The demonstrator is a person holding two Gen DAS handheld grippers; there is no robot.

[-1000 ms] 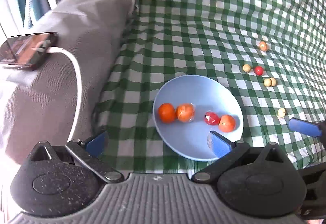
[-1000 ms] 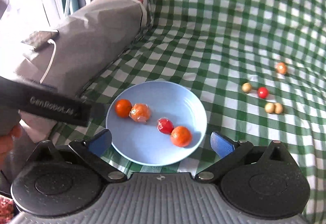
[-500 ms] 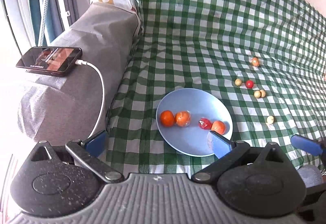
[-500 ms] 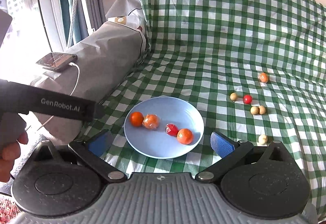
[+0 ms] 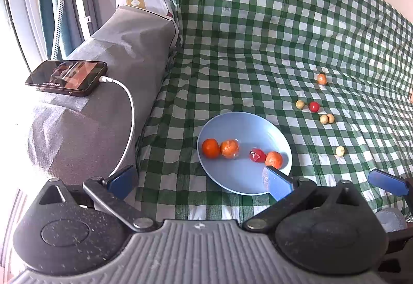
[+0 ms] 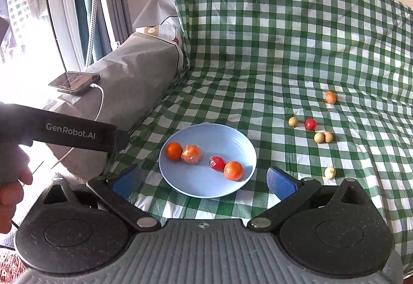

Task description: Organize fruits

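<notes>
Two grippers are in my hands and neither holds anything: my left gripper (image 5: 198, 178) has its blue pads spread wide, one over the edge of the grey cushion, the other over the near rim of the plate, and my right gripper (image 6: 204, 180) stands just as wide apart, hovering short of the same plate.

Nearest to me on the green checked cloth (image 6: 284, 51) lies the pale blue plate (image 6: 196, 188). Four fruits rest in it: an orange one (image 6: 174, 151) touching a wrapped orange one (image 6: 191, 154) at the left, and a wrapped red one (image 6: 217, 163) touching another orange one (image 6: 233, 170) at the right. I judge that part done.

Beyond the plate's right side, six small fruits lie loose on the cloth. Closest is a single pale ball (image 6: 330, 172). Farther on sit a touching pair of pale balls (image 6: 323, 137), then a pale ball (image 6: 293, 121) near a red ball (image 6: 310, 124), and farthest off a wrapped orange fruit (image 6: 330, 97).

By my reckoning I am under halfway: four gathered, six to fetch, with the lone pale ball the easiest next pick for my right gripper.

Off to the left, a phone (image 5: 66, 74) on its white cable (image 5: 130, 113) lies on the cushion (image 5: 103, 103), apart from the work.
</notes>
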